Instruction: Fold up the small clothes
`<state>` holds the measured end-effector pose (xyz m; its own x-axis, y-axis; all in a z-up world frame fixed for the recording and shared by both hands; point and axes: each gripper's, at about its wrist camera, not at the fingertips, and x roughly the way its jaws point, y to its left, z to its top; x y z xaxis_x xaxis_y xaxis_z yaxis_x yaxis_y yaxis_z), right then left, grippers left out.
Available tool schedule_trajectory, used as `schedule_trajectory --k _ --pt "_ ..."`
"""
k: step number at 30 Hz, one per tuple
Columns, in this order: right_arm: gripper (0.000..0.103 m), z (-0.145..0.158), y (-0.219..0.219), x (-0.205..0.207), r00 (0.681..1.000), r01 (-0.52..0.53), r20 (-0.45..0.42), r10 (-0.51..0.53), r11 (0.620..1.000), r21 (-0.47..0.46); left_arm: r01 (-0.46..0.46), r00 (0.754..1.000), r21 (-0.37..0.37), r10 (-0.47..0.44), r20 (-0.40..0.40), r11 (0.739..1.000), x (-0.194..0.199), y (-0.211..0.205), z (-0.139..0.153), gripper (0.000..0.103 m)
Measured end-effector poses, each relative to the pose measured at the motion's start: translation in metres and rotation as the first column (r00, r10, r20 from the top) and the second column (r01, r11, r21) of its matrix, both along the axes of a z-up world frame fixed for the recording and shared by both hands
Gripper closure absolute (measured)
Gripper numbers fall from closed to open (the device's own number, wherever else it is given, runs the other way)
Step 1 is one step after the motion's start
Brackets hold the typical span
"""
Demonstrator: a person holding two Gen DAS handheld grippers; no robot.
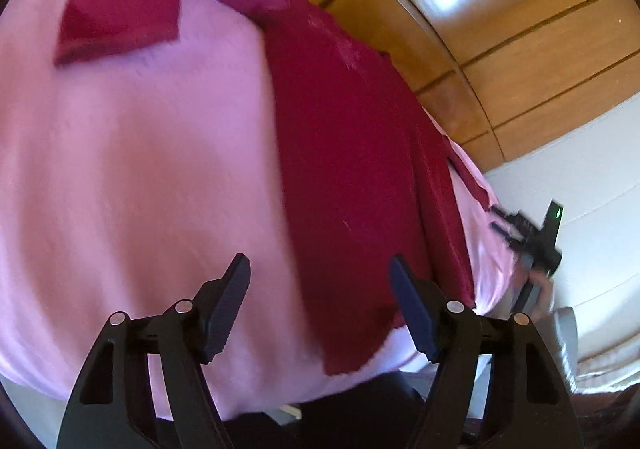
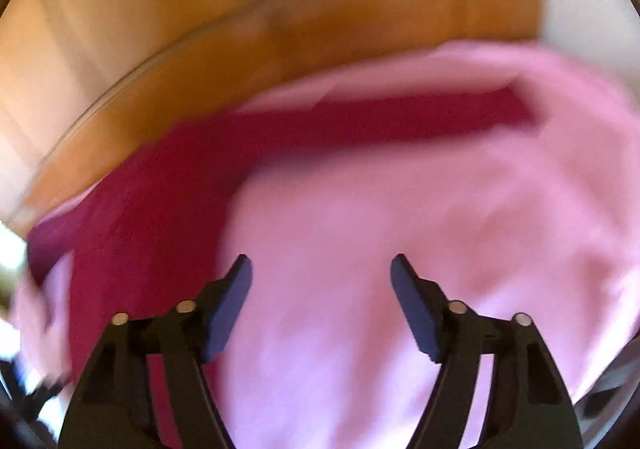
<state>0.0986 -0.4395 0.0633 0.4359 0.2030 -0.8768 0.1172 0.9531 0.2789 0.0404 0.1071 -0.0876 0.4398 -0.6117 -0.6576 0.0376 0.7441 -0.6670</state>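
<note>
A small pink garment [image 1: 132, 153] with dark red panels [image 1: 352, 153] lies spread on a wooden table [image 1: 520, 61]. My left gripper [image 1: 320, 269] is open and empty, just above the pink cloth beside the red panel. The right gripper shows at the garment's far right edge in the left wrist view [image 1: 528, 245]. In the right wrist view, blurred by motion, the same pink garment [image 2: 420, 229] with its red band [image 2: 280, 125] fills the frame. My right gripper [image 2: 320, 269] is open and empty over the pink cloth.
The wooden table's curved edge [image 1: 452, 61] runs behind the garment, and the table also shows in the right wrist view [image 2: 240, 29]. White furniture or wall [image 1: 592, 169] stands at the right. A dark object [image 1: 360, 409] lies below the garment's near edge.
</note>
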Motion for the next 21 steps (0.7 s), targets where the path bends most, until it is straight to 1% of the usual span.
schedule_trajectory --k 1,2,3,4,5,7,8,9,10,11,13,14,15,17,19,20,21 --pt "0.043 -0.005 0.010 -0.013 0.999 -0.037 -0.015 0.038 0.998 0.046 -0.003 1.000 -0.014 0.003 -0.001 1.000 0.001 -0.001 -0.002 0.032" --pt "0.046 -0.010 0.021 -0.026 0.997 -0.073 -0.033 0.076 0.994 0.086 -0.006 1.000 -0.030 0.006 -0.007 1.000 0.005 -0.007 -0.003 0.035" --pt "0.052 -0.017 0.036 -0.040 0.990 -0.116 -0.063 0.125 0.985 0.124 0.005 1.000 -0.044 -0.005 -0.013 0.999 0.005 -0.008 -0.005 0.039" --pt "0.057 -0.020 0.045 -0.046 0.985 -0.139 -0.083 0.152 0.980 0.142 0.017 1.000 -0.039 -0.017 -0.007 0.999 0.006 -0.013 -0.005 0.041" --pt "0.059 -0.028 0.058 -0.057 0.975 -0.175 -0.109 0.195 0.970 0.171 0.023 1.000 -0.030 -0.023 0.001 0.999 0.007 -0.021 -0.005 0.047" --pt "0.064 -0.034 0.070 -0.067 0.967 -0.206 -0.116 0.225 0.966 0.157 0.043 0.999 0.004 -0.043 0.018 0.999 0.009 -0.033 -0.005 0.061" --pt "0.069 -0.035 0.076 -0.070 0.966 -0.218 -0.108 0.233 0.966 0.139 0.053 0.998 0.036 -0.054 0.023 0.998 0.012 -0.038 -0.004 0.081" --pt "0.088 -0.032 0.082 -0.073 0.964 -0.228 -0.107 0.244 0.963 0.142 0.057 0.998 0.058 -0.059 0.025 0.997 0.016 -0.039 -0.005 0.094" --pt "0.093 -0.032 0.086 -0.072 0.961 -0.236 -0.111 0.253 0.960 0.149 0.060 0.998 0.077 -0.062 0.031 0.995 0.017 -0.040 -0.004 0.094" --pt "0.094 -0.028 0.090 -0.077 0.958 -0.250 -0.108 0.266 0.958 0.140 0.060 0.997 0.082 -0.064 0.047 0.995 0.018 -0.038 0.002 0.095" --pt "0.095 -0.015 0.102 -0.071 0.945 -0.309 -0.089 0.315 0.948 0.070 0.065 0.993 0.114 -0.076 0.096 0.991 0.019 -0.035 0.019 0.096" --pt "0.095 -0.008 0.103 -0.064 0.943 -0.324 -0.068 0.327 0.944 0.058 0.066 0.991 0.115 -0.079 0.110 0.991 0.015 -0.034 0.022 0.096" --pt "0.095 0.004 0.106 -0.064 0.942 -0.333 -0.028 0.334 0.942 0.050 0.065 0.988 0.116 -0.080 0.131 0.991 0.016 -0.029 0.033 0.097" --pt "0.095 0.028 0.104 -0.069 0.939 -0.342 0.031 0.342 0.939 0.024 0.045 0.985 0.135 -0.066 0.160 0.990 0.006 -0.012 0.050 0.097" --pt "0.096 0.042 0.092 -0.080 0.938 -0.343 0.051 0.343 0.939 -0.010 0.029 0.987 0.128 -0.049 0.156 0.991 -0.004 0.002 0.055 0.097" --pt "0.096 0.043 0.088 -0.084 0.940 -0.339 0.044 0.339 0.941 -0.023 0.022 0.988 0.133 -0.043 0.150 0.991 -0.010 0.009 0.055 0.097" --pt "0.096 0.038 0.084 -0.091 0.941 -0.336 0.019 0.337 0.941 -0.031 0.017 0.990 0.147 -0.037 0.136 0.989 -0.016 0.015 0.052 0.097"
